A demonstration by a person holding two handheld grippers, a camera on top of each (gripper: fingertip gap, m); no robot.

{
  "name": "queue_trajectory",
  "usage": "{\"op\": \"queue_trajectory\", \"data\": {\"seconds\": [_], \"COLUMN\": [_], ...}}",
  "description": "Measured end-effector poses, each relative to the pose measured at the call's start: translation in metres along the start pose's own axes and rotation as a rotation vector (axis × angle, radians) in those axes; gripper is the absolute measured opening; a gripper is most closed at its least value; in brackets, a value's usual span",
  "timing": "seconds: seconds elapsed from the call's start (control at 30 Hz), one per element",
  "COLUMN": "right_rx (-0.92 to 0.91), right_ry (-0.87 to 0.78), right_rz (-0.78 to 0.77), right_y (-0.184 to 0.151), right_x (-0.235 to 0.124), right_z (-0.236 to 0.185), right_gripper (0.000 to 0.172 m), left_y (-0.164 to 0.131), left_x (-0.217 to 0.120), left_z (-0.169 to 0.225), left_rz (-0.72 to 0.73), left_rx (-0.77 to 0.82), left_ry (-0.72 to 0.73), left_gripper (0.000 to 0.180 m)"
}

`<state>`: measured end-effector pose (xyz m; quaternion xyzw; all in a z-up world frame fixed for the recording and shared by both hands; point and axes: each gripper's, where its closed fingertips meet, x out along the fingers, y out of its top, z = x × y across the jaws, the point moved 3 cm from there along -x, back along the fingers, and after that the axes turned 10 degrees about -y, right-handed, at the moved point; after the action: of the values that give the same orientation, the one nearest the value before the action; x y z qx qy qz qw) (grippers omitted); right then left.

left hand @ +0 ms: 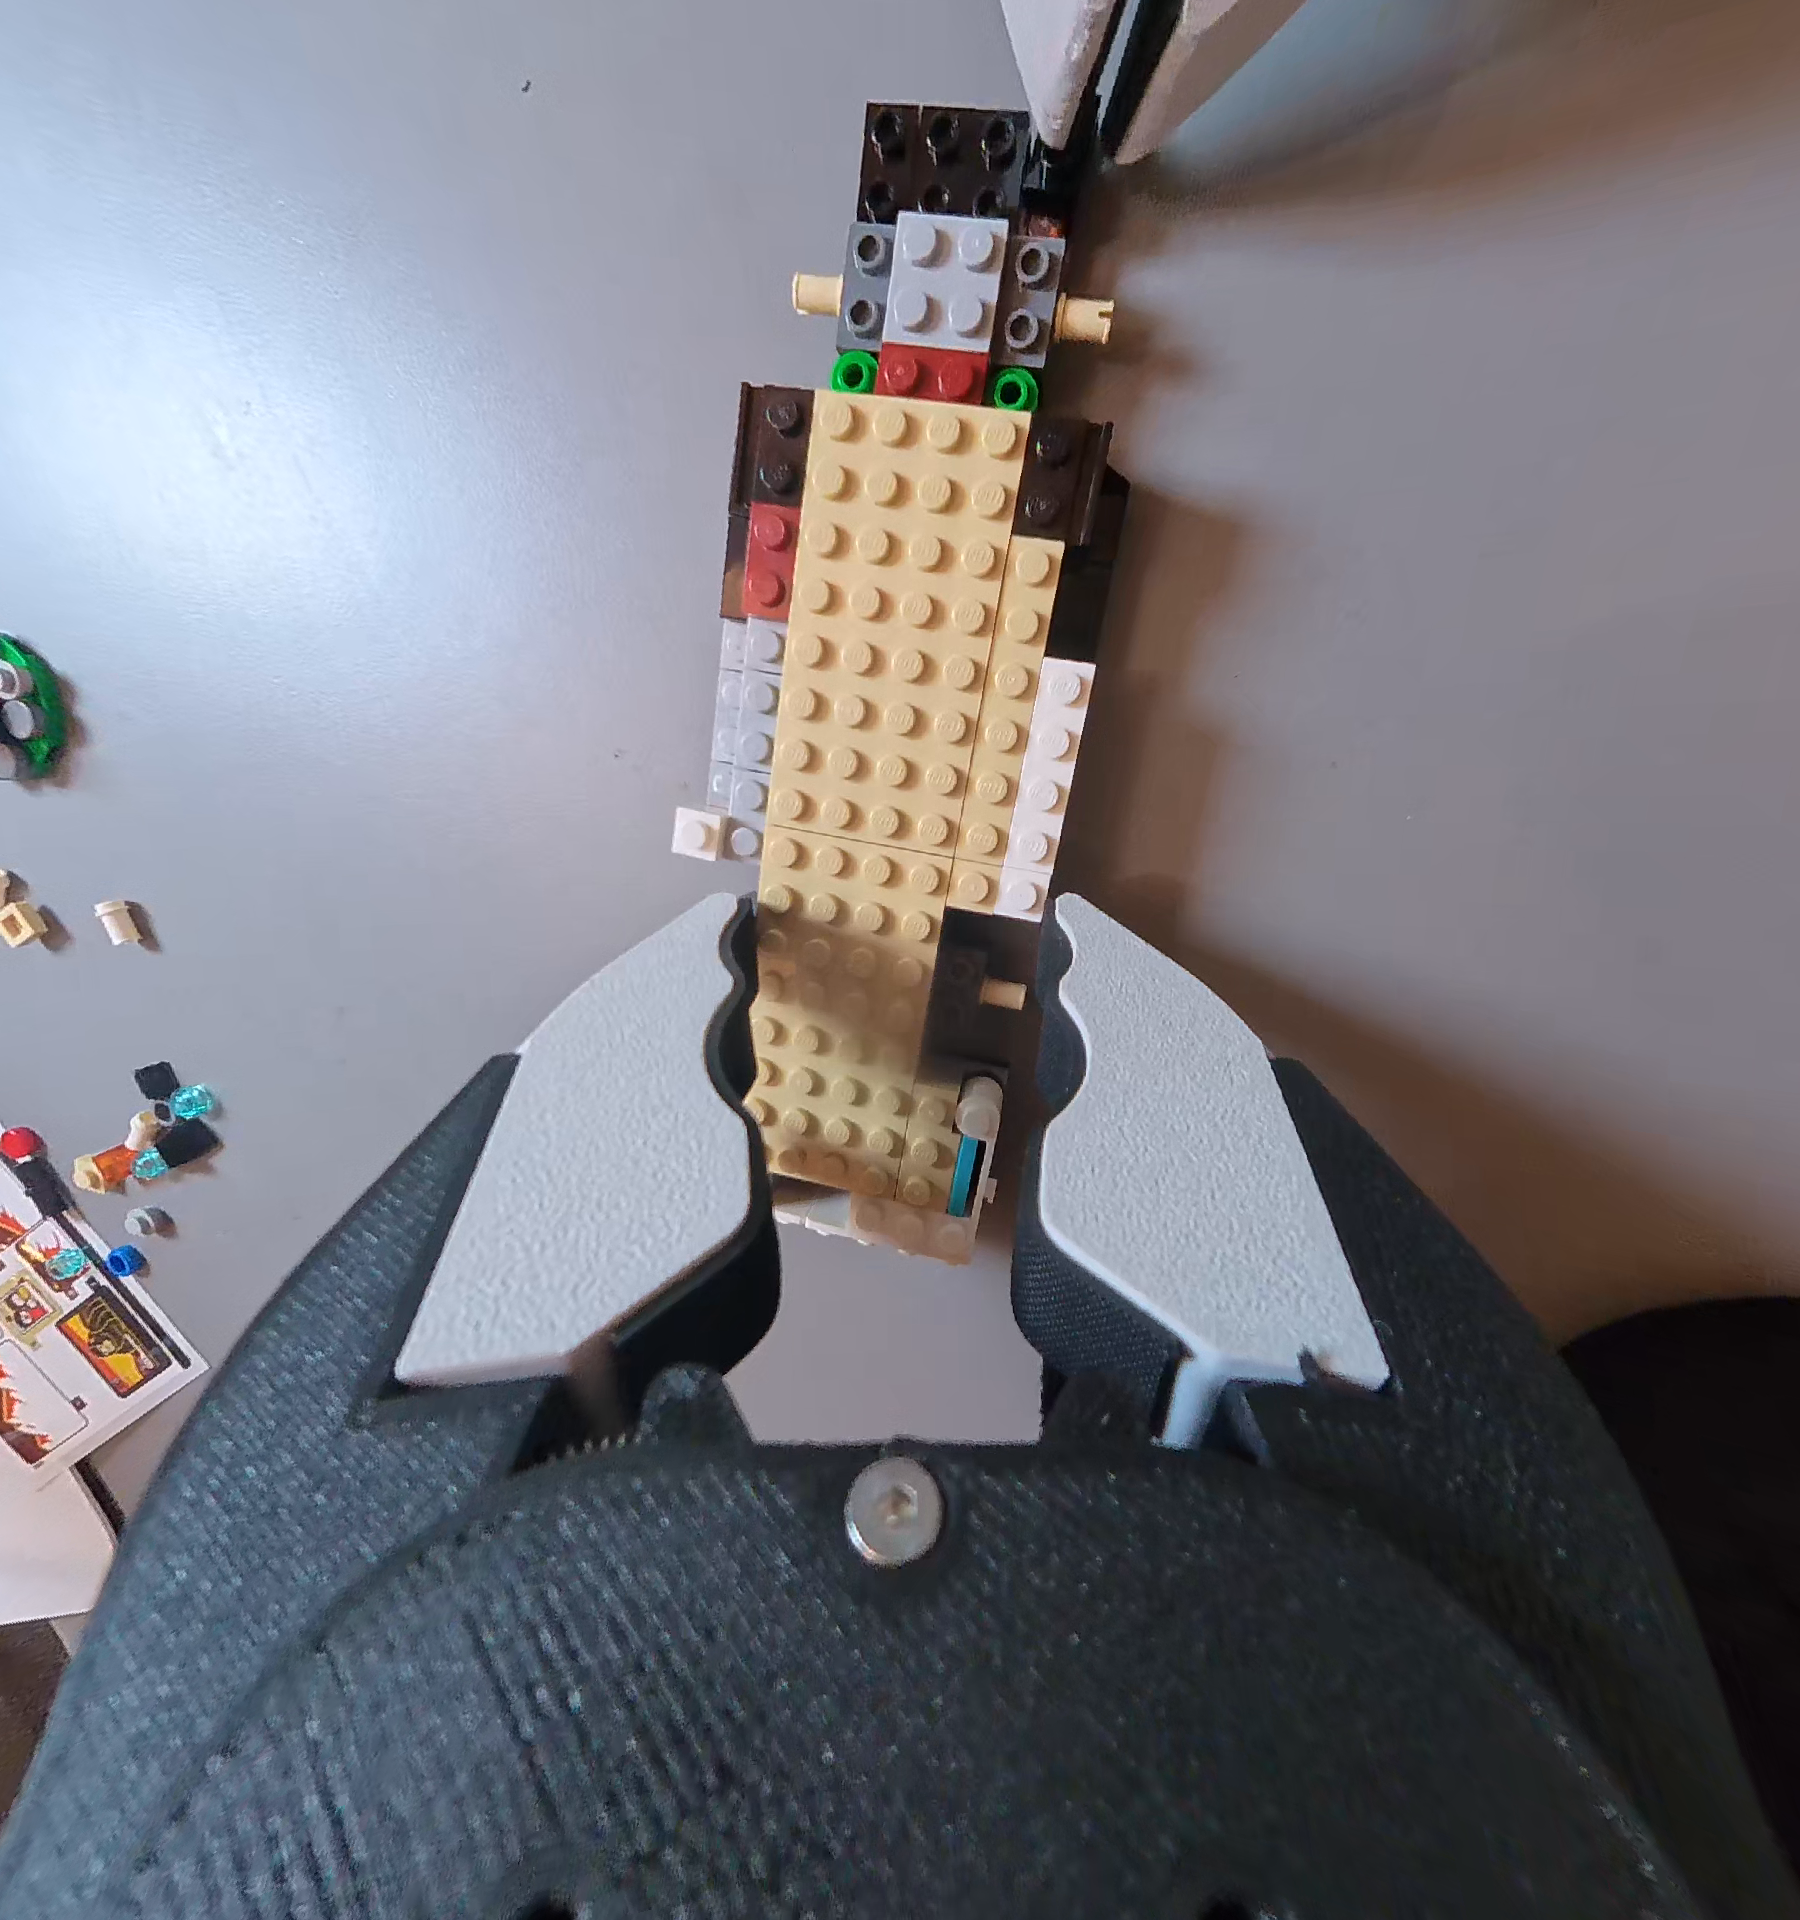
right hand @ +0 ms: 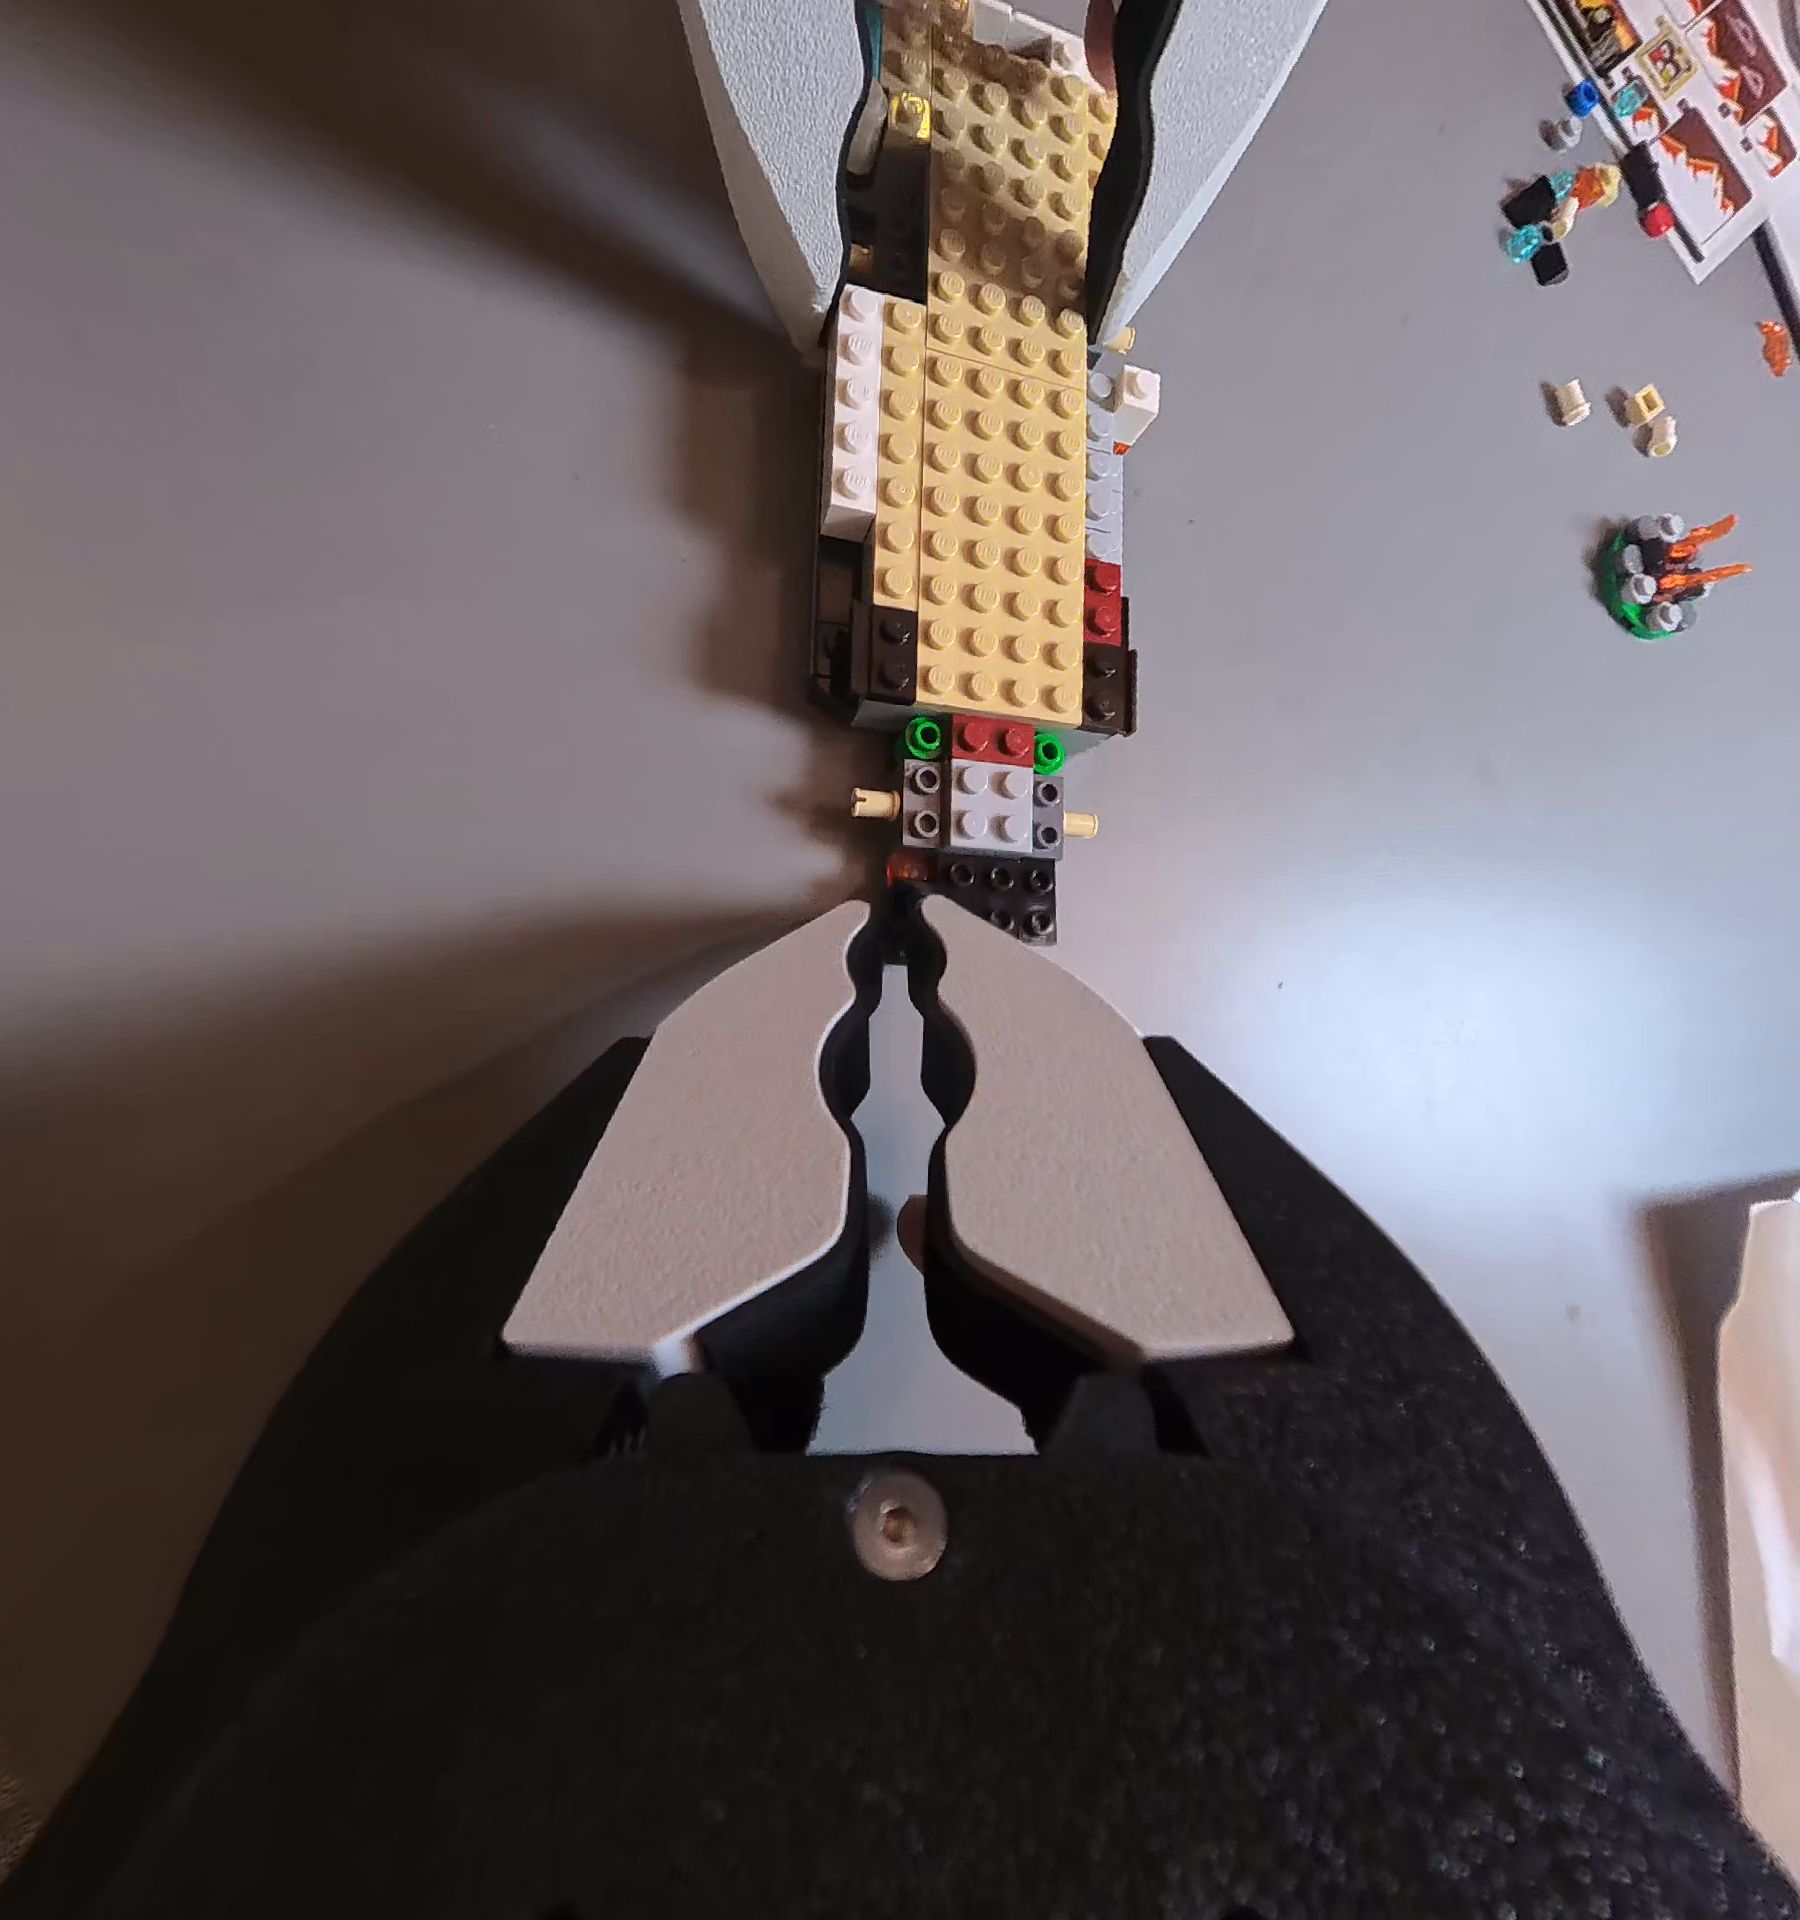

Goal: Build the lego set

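A long brick model (left hand: 906, 644) with a tan studded top lies on the grey table (left hand: 356, 416). Its far end carries grey, red, green and black pieces. My left gripper (left hand: 894, 914) is shut on the model's near end, with a pad against each side. In the right wrist view its pale fingers (right hand: 771, 156) flank the model (right hand: 989, 499) at the top. My right gripper (right hand: 898, 914) is at the model's black end, shut on a small black piece (right hand: 901, 925) that bears an orange transparent bit (right hand: 901, 868). Its fingers (left hand: 1052, 62) show at the top of the left wrist view.
A small green round build with grey studs and orange flames (right hand: 1654, 577) stands apart from the model. Near it lie small tan pieces (right hand: 1613, 410), a pile of loose tiny pieces (left hand: 148, 1132) and a sticker sheet (left hand: 44, 1299). White paper (right hand: 1789, 1455) lies at the near right.
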<state>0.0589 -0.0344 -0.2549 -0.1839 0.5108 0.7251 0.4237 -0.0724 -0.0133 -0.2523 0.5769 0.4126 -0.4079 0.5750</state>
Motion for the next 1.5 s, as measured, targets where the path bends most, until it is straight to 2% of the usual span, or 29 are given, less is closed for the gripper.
{"op": "queue_trajectory", "data": {"seconds": [0.27, 0.43, 0.63, 0.97, 1.33, 1.4, 1.5], "right_rx": [-0.052, -0.175, -0.340, -0.455, -0.419, -0.365, -0.239], "right_ry": [-0.006, 0.002, 0.068, 0.204, 0.238, 0.238, 0.258], "right_rz": [-0.010, -0.045, -0.139, -0.218, -0.213, -0.193, -0.139], "right_y": [0.003, 0.005, 0.008, 0.016, 0.016, 0.015, 0.012], "right_x": [0.002, 0.003, 0.004, 0.009, 0.009, 0.009, 0.001], "right_z": [0.001, 0.001, 0.002, 0.002, 0.003, 0.003, 0.007], "right_gripper": [0.001, 0.002, 0.002, 0.000, 0.000, 0.000, 0.009], "left_y": [0.001, 0.001, 0.001, -0.001, -0.002, -0.003, -0.003], "left_x": [0.000, 0.000, 0.001, 0.001, 0.001, 0.001, 0.001], "left_z": [0.000, 0.001, 0.001, 0.001, 0.000, 0.000, 0.001], "left_rz": [-0.006, -0.002, 0.000, 0.030, 0.071, 0.078, 0.081], "left_rx": [0.005, 0.003, 0.010, 0.014, 0.019, 0.020, 0.027], "left_ry": [-0.001, 0.000, 0.004, 0.028, 0.028, 0.028, 0.025], "left_gripper": [0.052, 0.052, 0.052, 0.052, 0.052, 0.052, 0.052]}}
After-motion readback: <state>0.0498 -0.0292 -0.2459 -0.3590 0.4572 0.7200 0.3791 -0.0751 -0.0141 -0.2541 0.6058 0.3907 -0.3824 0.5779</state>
